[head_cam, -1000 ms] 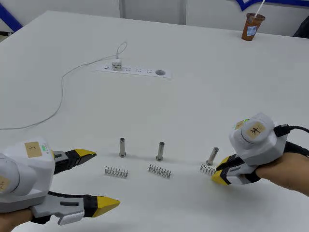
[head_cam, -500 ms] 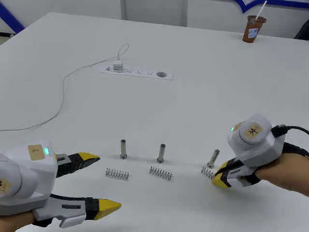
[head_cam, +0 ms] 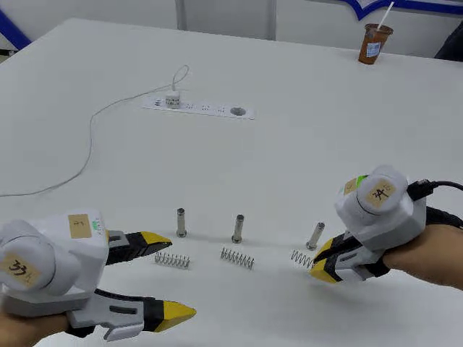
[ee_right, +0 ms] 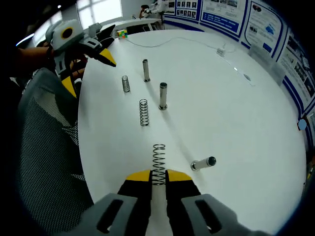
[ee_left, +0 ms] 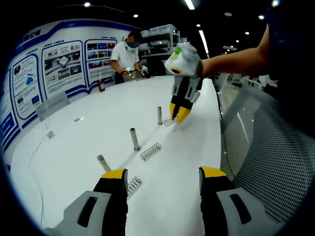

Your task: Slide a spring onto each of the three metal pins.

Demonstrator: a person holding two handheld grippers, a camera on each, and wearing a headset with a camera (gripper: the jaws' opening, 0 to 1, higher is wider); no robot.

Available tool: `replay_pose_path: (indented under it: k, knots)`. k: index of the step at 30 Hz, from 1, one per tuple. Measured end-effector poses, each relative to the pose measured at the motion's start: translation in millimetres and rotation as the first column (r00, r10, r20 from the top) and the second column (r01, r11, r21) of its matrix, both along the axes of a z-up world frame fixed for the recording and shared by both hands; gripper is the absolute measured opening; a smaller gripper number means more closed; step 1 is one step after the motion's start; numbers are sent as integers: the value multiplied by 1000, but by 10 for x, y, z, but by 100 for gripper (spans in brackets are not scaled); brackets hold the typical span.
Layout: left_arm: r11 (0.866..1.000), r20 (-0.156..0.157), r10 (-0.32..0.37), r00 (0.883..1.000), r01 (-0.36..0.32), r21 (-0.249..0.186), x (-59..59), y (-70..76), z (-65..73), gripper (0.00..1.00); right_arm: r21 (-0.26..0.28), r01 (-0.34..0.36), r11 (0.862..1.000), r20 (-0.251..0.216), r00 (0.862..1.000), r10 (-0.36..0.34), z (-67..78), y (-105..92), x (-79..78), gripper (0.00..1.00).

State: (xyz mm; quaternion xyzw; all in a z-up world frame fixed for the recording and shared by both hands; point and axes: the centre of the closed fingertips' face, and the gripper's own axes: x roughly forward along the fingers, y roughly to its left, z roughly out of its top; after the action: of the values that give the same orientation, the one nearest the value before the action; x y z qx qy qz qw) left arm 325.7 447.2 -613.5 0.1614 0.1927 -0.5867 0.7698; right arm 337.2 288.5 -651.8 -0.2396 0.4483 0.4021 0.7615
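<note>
My right gripper (ee_right: 157, 178) is nearly closed, pinching the near end of the right spring (ee_right: 158, 160), whose long axis runs straight out at 12 o'clock. The right pin (ee_right: 203, 163) stands just beside it at 2 o'clock, so this hand is the nearer one. My left gripper (ee_left: 162, 177) is wide open and empty, with the left spring (ee_left: 133, 185) at 11 o'clock near its tips.

There are three pins (head_cam: 181, 221) (head_cam: 238, 228) (head_cam: 315, 235) and three springs (head_cam: 172, 259) (head_cam: 237, 257) (head_cam: 301, 258). Two grippers show, the left gripper (head_cam: 181, 276) and the right gripper (head_cam: 318, 264). Farther back are one power strip (head_cam: 199, 108) and one cup (head_cam: 373, 42).
</note>
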Motion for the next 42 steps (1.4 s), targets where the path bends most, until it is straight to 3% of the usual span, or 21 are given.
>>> replay_pose_path:
  k: [17,30,42]
  knots:
    - [991,20,-135,991,135,3,-5,-414,48,50,25,-186,982,27,982,185,262,494,-89,11]
    - [984,16,-174,985,174,-22,-46,-553,98,39,16,-324,946,52,945,323,363,821,-156,11]
    - [975,24,-221,975,222,-22,-131,-645,94,24,1,-403,915,50,914,403,350,946,-259,12]
